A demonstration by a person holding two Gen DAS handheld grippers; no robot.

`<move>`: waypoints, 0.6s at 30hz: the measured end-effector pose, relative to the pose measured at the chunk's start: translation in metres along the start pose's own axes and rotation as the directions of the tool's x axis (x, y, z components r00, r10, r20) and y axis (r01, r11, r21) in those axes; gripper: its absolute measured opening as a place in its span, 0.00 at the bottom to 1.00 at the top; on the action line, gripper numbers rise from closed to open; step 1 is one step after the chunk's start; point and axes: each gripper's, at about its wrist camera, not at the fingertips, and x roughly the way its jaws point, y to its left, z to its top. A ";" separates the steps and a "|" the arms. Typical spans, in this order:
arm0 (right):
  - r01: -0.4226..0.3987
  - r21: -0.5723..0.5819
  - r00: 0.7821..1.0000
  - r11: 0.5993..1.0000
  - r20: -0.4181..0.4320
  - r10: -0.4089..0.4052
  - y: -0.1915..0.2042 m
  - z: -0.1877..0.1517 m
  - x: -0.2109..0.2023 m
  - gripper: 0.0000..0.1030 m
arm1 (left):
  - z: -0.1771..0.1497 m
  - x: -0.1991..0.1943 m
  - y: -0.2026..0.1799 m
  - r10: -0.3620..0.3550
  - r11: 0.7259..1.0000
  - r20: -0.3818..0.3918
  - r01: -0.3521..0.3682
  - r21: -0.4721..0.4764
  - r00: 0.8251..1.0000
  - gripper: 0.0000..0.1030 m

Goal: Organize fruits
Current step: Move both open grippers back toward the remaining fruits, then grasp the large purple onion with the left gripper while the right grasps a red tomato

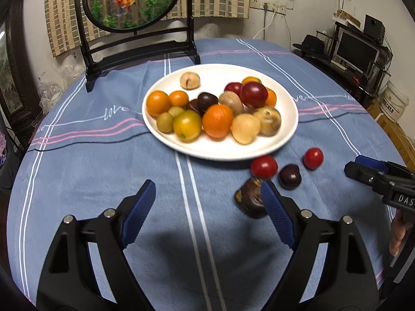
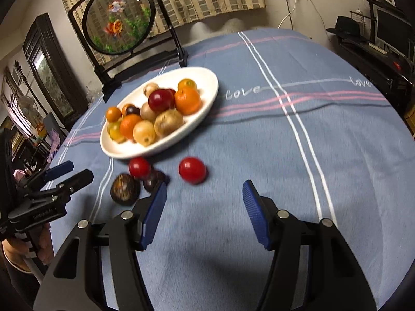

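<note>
1. A round table [image 1: 77, 171] wears a blue cloth with white and pink stripes.
2. A white plate [image 1: 285, 134] of mixed fruit sits toward the far edge, before a framed goldfish screen [image 1: 135, 0].
3. Two red tomatoes [image 2: 192, 170], a dark plum [image 1: 290, 176] and a shriveled passion fruit [image 1: 249, 199] lie on the cloth beside the plate.
4. Left claw [image 1: 207, 197] and right claw [image 2: 205, 197] are both released, holding nothing.
5. A monitor [image 1: 355, 51] stands by the wall.
</note>
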 end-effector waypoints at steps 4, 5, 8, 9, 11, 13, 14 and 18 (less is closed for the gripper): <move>0.032 -0.029 0.999 0.999 -0.011 -0.032 0.002 -0.007 0.000 0.60 | -0.005 0.005 -0.008 -0.011 1.000 -0.021 0.011 0.010 1.000 0.82; 0.039 -0.035 0.999 0.999 -0.011 -0.040 0.003 -0.007 0.000 0.60 | -0.006 0.007 -0.010 -0.012 1.000 -0.025 0.013 0.011 1.000 0.82; 0.051 -0.049 0.999 0.997 -0.008 -0.052 0.004 -0.008 0.000 0.60 | -0.007 0.015 -0.018 -0.020 0.999 -0.049 0.021 0.027 0.999 0.82; 0.048 -0.050 0.999 0.998 -0.008 -0.048 0.004 -0.008 -0.001 0.60 | -0.008 0.017 -0.021 -0.020 0.999 -0.055 0.022 0.036 0.998 0.82; 0.042 -0.049 0.999 0.998 -0.011 -0.043 0.004 -0.008 -0.001 0.60 | -0.009 0.022 -0.027 -0.022 0.998 -0.064 0.025 0.058 0.998 0.82; 0.041 -0.049 0.999 0.998 -0.015 -0.042 0.004 -0.009 0.000 0.60 | -0.010 0.028 -0.031 -0.017 0.997 -0.074 0.023 0.074 0.997 0.83; 0.043 -0.050 0.999 0.998 -0.017 -0.044 0.004 -0.009 0.001 0.60 | -0.011 0.031 -0.033 -0.015 0.997 -0.080 0.022 0.081 0.997 0.83; 0.051 -0.066 0.998 0.997 -0.021 -0.053 0.007 -0.009 0.003 0.60 | -0.010 0.044 -0.040 -0.015 0.994 -0.097 0.025 0.102 0.995 0.75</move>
